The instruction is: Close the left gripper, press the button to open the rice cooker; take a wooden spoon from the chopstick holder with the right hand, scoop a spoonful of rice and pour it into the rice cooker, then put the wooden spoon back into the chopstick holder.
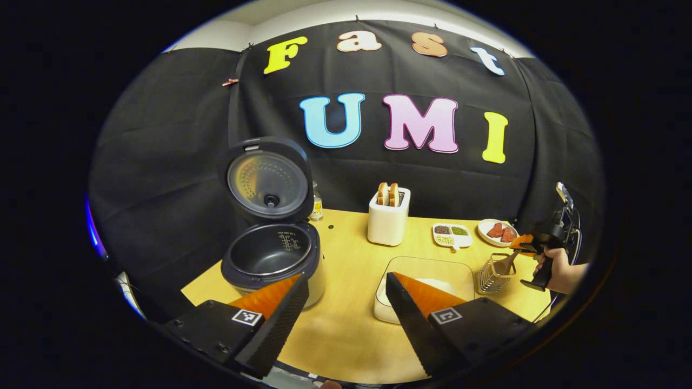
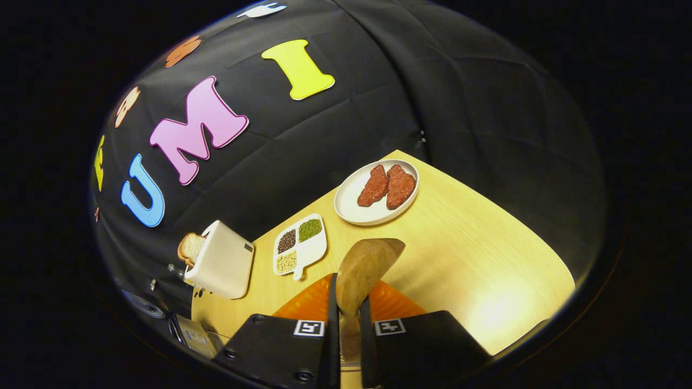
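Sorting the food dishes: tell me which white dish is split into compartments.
The small divided dish beside the toaster; it holds separate portions of grains. The round plate is undivided, with two red meat pieces.

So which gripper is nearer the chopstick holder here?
Right. The right gripper sits just above the chopstick holder, shut on the wooden spoon. The left gripper is open, farther off, between the rice cooker and the rice container.
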The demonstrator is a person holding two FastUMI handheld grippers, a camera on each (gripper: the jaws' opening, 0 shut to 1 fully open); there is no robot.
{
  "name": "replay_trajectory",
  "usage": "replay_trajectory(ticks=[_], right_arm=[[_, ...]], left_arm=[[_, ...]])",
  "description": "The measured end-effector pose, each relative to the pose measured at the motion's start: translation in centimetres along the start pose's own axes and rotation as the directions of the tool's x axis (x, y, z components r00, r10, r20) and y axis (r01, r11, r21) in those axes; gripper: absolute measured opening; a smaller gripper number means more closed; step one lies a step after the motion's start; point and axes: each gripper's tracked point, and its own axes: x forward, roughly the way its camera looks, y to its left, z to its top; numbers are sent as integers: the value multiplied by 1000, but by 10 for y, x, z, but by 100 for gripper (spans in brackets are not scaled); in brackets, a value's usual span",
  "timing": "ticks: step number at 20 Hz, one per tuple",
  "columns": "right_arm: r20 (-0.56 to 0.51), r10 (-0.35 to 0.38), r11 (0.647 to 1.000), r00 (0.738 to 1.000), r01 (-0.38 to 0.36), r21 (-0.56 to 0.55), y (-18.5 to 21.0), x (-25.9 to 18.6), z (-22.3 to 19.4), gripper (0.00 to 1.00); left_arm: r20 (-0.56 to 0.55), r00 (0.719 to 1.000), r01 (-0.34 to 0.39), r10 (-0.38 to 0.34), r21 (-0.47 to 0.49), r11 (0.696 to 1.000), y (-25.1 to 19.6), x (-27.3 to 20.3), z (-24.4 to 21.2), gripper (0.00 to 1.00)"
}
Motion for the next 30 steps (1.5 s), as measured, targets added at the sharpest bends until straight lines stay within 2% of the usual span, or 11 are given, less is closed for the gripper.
replay_trajectory(ticks=[3, 7, 12, 18, 22, 26, 30], right_arm=[[51, 23, 998, 998, -20, -52, 15, -15, 11, 13], [133, 76, 987, 988, -56, -154, 44, -47, 37, 13], [194, 111, 982, 975, -78, -172, 80, -96, 50, 12], [210, 196, 954, 958, -137, -267, 145, -141, 25, 12], [189, 242, 944, 952, -185, -274, 185, -153, -5, 12], [138, 266, 915, 954, -205, -347, 204, -144, -49, 12], [92, 232, 886, 968, -171, -432, 198, -123, -96, 13]], left_arm=[[12, 1000, 2, -1, -15, 1000, 8, -4, 0, 98], [27, 1000, 16, -16, -14, 1000, 23, -6, 2, 97], [50, 997, 55, -53, -41, 998, 50, -7, 5, 98], [54, 994, 94, -94, -1, 996, 100, 2, -3, 98], [34, 992, 126, -125, -43, 991, 126, 10, -10, 96], [14, 990, 141, -140, -54, 989, 147, 21, -15, 96], [-13, 989, 150, -150, -25, 988, 161, 30, -21, 95]])
